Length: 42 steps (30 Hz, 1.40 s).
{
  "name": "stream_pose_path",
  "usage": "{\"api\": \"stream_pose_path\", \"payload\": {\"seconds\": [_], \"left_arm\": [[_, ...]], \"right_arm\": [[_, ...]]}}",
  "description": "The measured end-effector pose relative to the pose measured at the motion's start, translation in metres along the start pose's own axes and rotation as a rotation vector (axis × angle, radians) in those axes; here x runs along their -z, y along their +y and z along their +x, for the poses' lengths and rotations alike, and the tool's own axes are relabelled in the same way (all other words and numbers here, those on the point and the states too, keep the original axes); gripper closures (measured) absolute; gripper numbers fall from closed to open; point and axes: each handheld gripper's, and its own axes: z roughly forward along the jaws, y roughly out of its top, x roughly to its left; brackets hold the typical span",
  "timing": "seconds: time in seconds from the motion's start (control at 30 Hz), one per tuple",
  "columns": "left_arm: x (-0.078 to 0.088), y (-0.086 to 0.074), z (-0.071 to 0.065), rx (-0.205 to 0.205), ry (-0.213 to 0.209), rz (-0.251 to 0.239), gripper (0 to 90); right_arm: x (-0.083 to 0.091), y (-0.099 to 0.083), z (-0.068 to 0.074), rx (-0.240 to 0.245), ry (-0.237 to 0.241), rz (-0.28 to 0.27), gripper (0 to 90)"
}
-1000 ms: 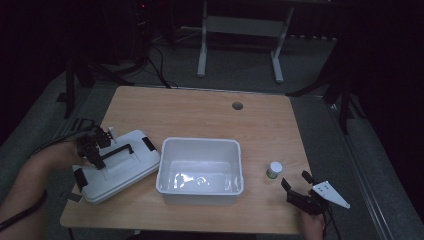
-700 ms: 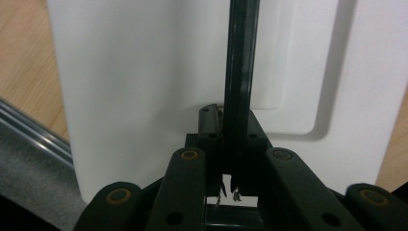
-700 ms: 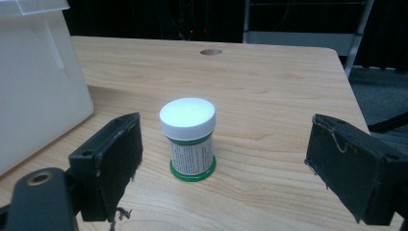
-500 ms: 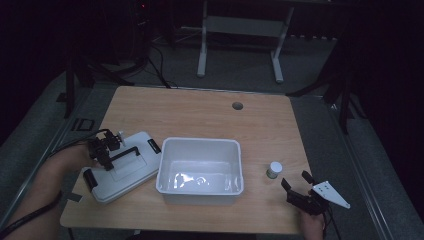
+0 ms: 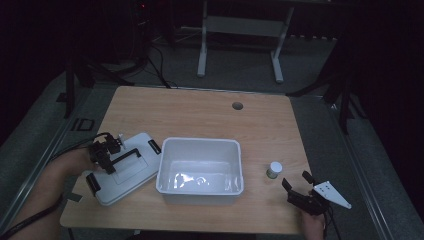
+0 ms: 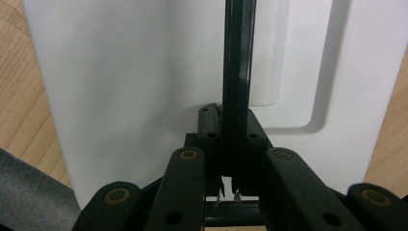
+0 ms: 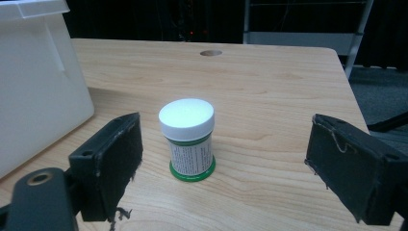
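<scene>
Bearing small unreadable print, the jar's label sits between the right gripper's spread jaws. The left gripper, pinching the lid's black handle, has lowered it since a second ago.

The small jar, centre of the right gripper view, carried a printed label. Its print was too small to read. No other writing showed.

Dim, grainy high view with black surroundings; brighter, sharper close gripper views.
</scene>
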Motion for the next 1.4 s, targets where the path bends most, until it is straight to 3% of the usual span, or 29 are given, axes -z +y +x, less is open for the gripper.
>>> {"api": "stream_pose_path", "payload": {"seconds": [0.1,0.17,0.27,0.3,0.5,0.8,0.83,0.87,1.03,1.07,1.1,1.17,1.4], "left_arm": [[0.001,-0.001,0.001,-0.013,0.019,-0.016,70.2],[0.000,-0.002,0.001,-0.008,0.021,-0.038,66.5],[0.000,-0.005,0.003,0.002,0.014,-0.049,61.4],[0.001,-0.006,0.003,0.002,0.016,-0.047,59.0],[0.002,-0.009,0.005,0.021,0.017,-0.045,54.2],[0.002,-0.010,0.007,0.029,0.022,-0.031,52.8],[0.002,-0.010,0.007,0.029,0.026,-0.031,52.5],[0.002,-0.010,0.007,0.033,0.024,-0.031,52.5],[0.002,-0.008,0.003,0.018,0.019,-0.026,52.5],[0.002,-0.008,0.002,0.018,0.021,-0.026,52.5],[0.003,-0.009,0.002,0.020,0.021,-0.028,52.5],[0.004,-0.009,0.003,0.020,0.023,-0.029,52.5],[0.004,-0.013,0.003,0.025,0.026,-0.022,51.8]], "right_arm": [[0.000,0.000,-0.002,-0.009,0.003,0.009,12.0],[0.000,0.001,-0.002,-0.012,0.004,0.012,12.1],[-0.001,0.002,-0.004,-0.024,0.019,0.039,12.1],[-0.001,0.003,-0.005,-0.029,0.040,0.075,13.2],[-0.004,0.003,-0.009,-0.025,0.094,0.173,13.1],[-0.008,0.010,-0.011,0.054,0.129,0.311,13.3],[-0.011,0.013,-0.011,0.071,0.150,0.359,13.6],[-0.011,0.013,-0.011,0.071,0.150,0.359,13.6],[-0.019,0.022,-0.010,0.162,0.190,0.540,14.2],[-0.019,0.022,-0.010,0.162,0.190,0.540,14.2],[-0.021,0.024,-0.010,0.191,0.210,0.609,14.1],[-0.024,0.026,-0.010,0.210,0.231,0.669,14.1],[-0.031,0.035,-0.006,0.269,0.277,0.801,14.0]]}}
